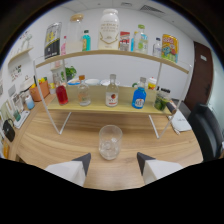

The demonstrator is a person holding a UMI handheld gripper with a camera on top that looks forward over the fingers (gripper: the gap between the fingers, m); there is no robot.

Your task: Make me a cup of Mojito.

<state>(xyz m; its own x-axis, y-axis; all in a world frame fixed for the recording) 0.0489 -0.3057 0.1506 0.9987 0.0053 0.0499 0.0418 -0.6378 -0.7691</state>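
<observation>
A clear glass tumbler (110, 142) stands on the wooden table (50, 140), just ahead of my gripper (113, 163) and in line with the gap between its fingers. The gripper is open and holds nothing; the dark fingertips (83, 161) sit a little short of the glass. On the lower shelf (100, 107) beyond stand a red-liquid bottle (61, 92), a clear bottle with an orange cap (83, 92), a clear bottle with a red-and-white label (112, 93), a blue bottle (139, 96) and a dark green jar (161, 100).
The white wire rack's legs (59, 125) stand on the table behind the glass. Its upper shelf (115, 53) carries several bottles, cans and a large white jug (109, 29). A dark chair (207, 131) is at the right; pots and small items line the left wall.
</observation>
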